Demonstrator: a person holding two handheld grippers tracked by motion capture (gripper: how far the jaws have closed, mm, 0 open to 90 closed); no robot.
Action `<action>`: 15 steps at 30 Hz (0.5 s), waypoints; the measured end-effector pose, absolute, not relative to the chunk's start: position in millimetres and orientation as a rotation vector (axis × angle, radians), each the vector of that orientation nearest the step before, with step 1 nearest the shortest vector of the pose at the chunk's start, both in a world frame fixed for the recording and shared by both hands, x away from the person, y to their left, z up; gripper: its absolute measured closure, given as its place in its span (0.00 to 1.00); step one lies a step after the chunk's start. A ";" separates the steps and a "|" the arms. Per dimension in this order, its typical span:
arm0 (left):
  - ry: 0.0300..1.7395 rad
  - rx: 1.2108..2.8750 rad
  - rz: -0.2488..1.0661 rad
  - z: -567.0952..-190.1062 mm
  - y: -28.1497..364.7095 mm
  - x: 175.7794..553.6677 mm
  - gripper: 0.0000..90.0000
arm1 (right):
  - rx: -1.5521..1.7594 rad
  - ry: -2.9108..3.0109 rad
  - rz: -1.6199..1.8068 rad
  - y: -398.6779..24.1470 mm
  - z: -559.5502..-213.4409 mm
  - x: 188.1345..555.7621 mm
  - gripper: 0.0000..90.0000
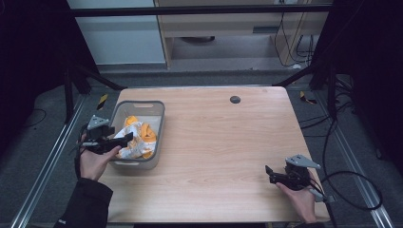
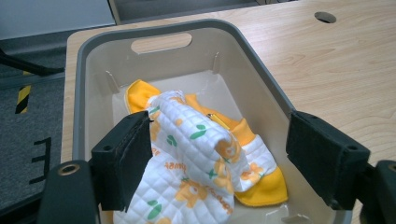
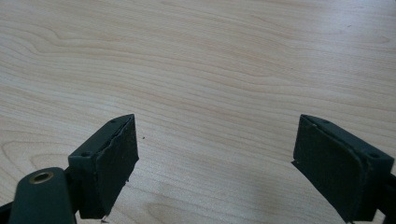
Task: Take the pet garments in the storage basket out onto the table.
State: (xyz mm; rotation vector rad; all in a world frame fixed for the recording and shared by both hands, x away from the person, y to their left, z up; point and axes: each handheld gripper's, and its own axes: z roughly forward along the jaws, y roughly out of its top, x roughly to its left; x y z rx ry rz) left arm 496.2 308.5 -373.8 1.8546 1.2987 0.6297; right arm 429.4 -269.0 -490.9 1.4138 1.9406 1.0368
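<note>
two grippers, one bin of quilted cloth

two hands work at a wooden table (image 1: 214, 142). at the left of the high view, the left gripper (image 1: 124, 138) hangs over the near rim of a grey bin (image 1: 159, 124), which sits in the table's left part. in the left gripper view its jaws stand wide apart, clamped on nothing; the left pad (image 2: 135, 154) is just beside, perhaps brushing, a crumpled white quilted cloth (image 2: 196, 154) with orange trim that lies inside the bin. a dark round hole (image 1: 235, 99) marks the upper middle of the table. at the lower right of the high view, the right gripper (image 1: 268, 173) rests low over bare wood, well apart from the bin, its jaws also spread wide with nothing between them.
</note>
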 end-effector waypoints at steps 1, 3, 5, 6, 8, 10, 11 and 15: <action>1.303 1.866 0.624 -373.1 308.1 498.1 0.24 | 1.415 1.942 1.036 -268.9 -491.0 429.4 0.15; 1.311 1.883 0.623 -372.4 307.1 501.8 0.24 | 1.405 1.945 1.031 -269.0 -491.6 429.8 0.15; 1.317 1.891 0.607 -372.2 306.4 505.5 0.24 | 1.405 1.946 1.032 -269.1 -491.6 429.8 0.15; 1.320 1.898 0.605 -372.2 306.3 506.5 0.24 | 1.405 1.947 1.033 -269.1 -491.6 429.8 0.15; 1.328 1.912 0.605 -372.9 305.2 509.5 0.24 | 1.406 1.949 1.034 -268.9 -491.7 429.9 0.16; 1.332 1.926 0.604 -373.4 304.5 511.9 0.24 | 1.404 1.951 1.034 -268.9 -491.8 429.9 0.16; 1.336 1.932 0.600 -373.9 303.6 513.2 0.24 | 1.402 1.952 1.034 -268.9 -491.8 429.9 0.16; 1.357 1.965 0.581 -375.0 301.6 520.2 0.24 | 1.403 1.957 1.034 -268.8 -492.1 430.3 0.16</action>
